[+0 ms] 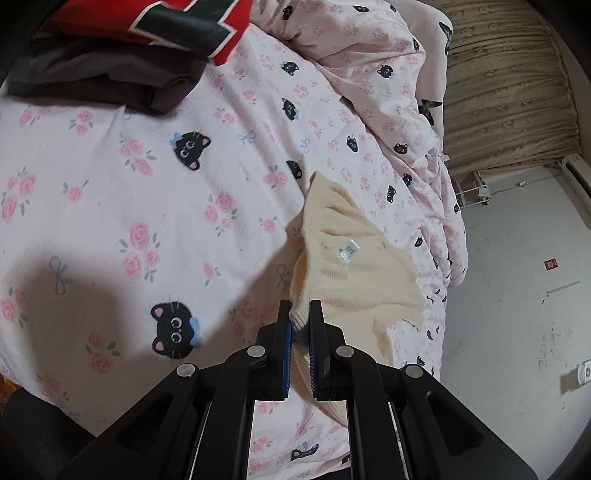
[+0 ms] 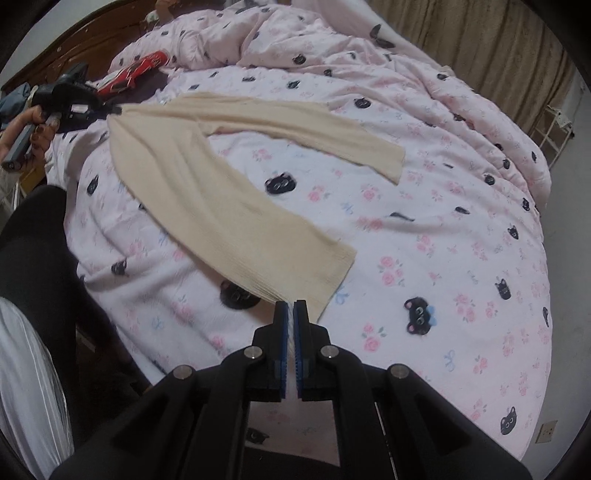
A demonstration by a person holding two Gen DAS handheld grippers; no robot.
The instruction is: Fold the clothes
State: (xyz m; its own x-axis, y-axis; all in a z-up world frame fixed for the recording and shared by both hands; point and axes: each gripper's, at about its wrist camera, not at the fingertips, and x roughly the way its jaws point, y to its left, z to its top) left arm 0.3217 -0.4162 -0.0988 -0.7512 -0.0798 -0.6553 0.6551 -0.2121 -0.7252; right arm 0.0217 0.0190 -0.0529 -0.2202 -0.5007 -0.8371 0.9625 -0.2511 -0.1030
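A cream ribbed knit garment lies stretched over the pink bedsheet printed with black cat faces and roses, its two long sections forking toward open ends at centre and right. The left gripper is closed down on a bunched edge of it, cloth filling the narrow gap between the blue pads; a small white size tag shows on the inner face, its print too small to read with confidence. The right gripper is likewise pinched nearly closed on a ribbed cuff edge, a thin pale strip of fabric visible between the pads. In the right wrist view the left gripper appears at the far corner of the garment, the hand holding it partly cut off by the frame edge. A red, black and white garment sits on a dark folded one at the upper left, both cropped. A rumpled duvet of the same print lies beyond; the curtain behind is blurred.
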